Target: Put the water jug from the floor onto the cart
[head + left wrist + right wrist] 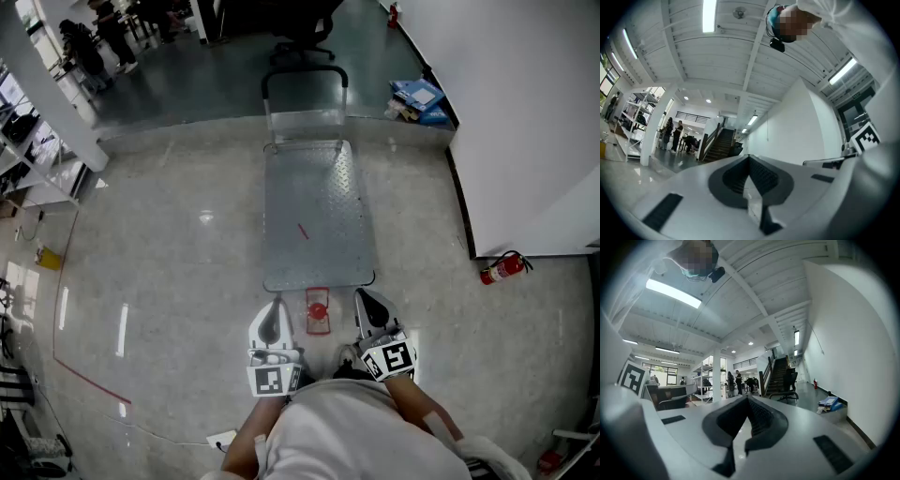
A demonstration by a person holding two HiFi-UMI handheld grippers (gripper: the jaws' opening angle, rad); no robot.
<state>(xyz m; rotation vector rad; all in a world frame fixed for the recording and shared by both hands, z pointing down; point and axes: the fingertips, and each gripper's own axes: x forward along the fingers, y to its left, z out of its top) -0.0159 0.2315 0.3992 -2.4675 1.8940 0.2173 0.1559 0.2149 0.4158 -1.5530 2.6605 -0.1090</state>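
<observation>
A grey metal platform cart [317, 214] stands on the floor straight ahead, its push handle [304, 80] at the far end and its deck bare. At its near edge sits a small red frame with a round red part [318, 312]; I cannot tell what it is. No water jug shows in any view. My left gripper [275, 306] and right gripper [363, 296] are held side by side just short of the cart, either side of the red piece. Both point level along the cart with their jaws shut and empty, as the left gripper [750, 157] and right gripper [748, 399] also show close up.
A white partition wall [525, 122] runs along the right, with a red fire extinguisher [502, 269] at its foot. Blue items [419, 97] lie at the far right and an office chair [305, 37] stands beyond the cart. Shelves and people [94, 42] are at the far left.
</observation>
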